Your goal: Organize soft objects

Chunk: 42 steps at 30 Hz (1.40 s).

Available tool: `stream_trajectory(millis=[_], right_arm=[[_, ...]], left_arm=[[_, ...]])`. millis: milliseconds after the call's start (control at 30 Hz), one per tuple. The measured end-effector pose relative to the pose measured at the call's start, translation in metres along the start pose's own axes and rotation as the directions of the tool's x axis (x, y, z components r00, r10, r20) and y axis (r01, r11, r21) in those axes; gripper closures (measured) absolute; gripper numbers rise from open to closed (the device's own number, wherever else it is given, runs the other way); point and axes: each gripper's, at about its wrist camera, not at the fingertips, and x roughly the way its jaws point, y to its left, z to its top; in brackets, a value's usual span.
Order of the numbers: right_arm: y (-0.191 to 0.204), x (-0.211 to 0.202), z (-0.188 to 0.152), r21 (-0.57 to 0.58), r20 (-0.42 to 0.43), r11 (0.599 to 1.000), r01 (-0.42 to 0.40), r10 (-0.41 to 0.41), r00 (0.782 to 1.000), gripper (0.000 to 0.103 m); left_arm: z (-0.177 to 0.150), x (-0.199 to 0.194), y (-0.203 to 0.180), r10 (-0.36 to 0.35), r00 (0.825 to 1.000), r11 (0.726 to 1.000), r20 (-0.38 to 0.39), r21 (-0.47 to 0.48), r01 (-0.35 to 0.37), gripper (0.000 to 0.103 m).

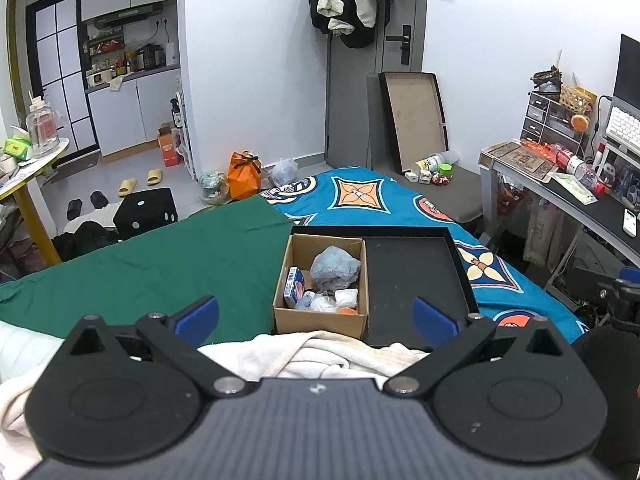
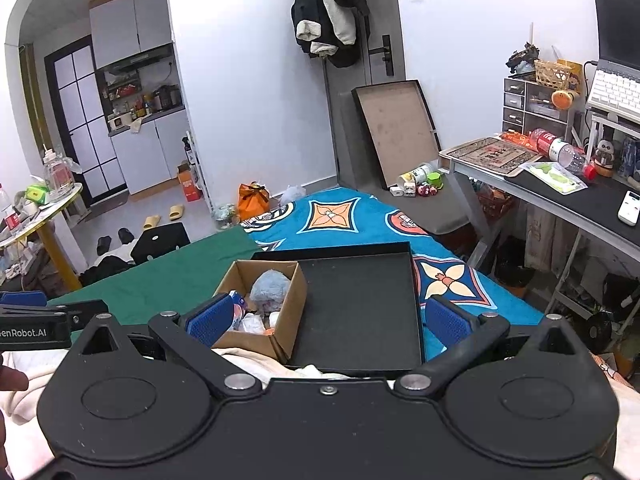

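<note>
Both tongs spread apart, holding nothing: left tongs (image 1: 316, 316) and right tongs (image 2: 327, 318) low in frame. Mid-frame, open brown cardboard box (image 1: 320, 322) inside shallow black tray (image 1: 416, 272) on bed, containing fluffy pale-blue cloth bundle (image 1: 335, 269). Cream towel (image 1: 320, 354) bunched beneath tongs.

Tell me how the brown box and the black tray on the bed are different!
The cardboard box is brown with tall walls; the black tray is flat with a low rim. The box is smaller and sits inside the tray's left side. The box holds things, such as a fluffy blue bundle and a small blue packet; the rest of the tray is bare. Both are open on top and rest on the bed.
</note>
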Motion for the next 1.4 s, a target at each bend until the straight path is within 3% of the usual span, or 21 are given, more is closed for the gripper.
stream_trajectory(millis=[1400], right_arm=[[-0.005,0.017,-0.005,0.025,-0.038,1.000,-0.007,0.008,0.999,0.000]], left_arm=[[-0.004,0.019,-0.009,-0.001,1.000,0.999,-0.018,0.044,0.002,0.001]])
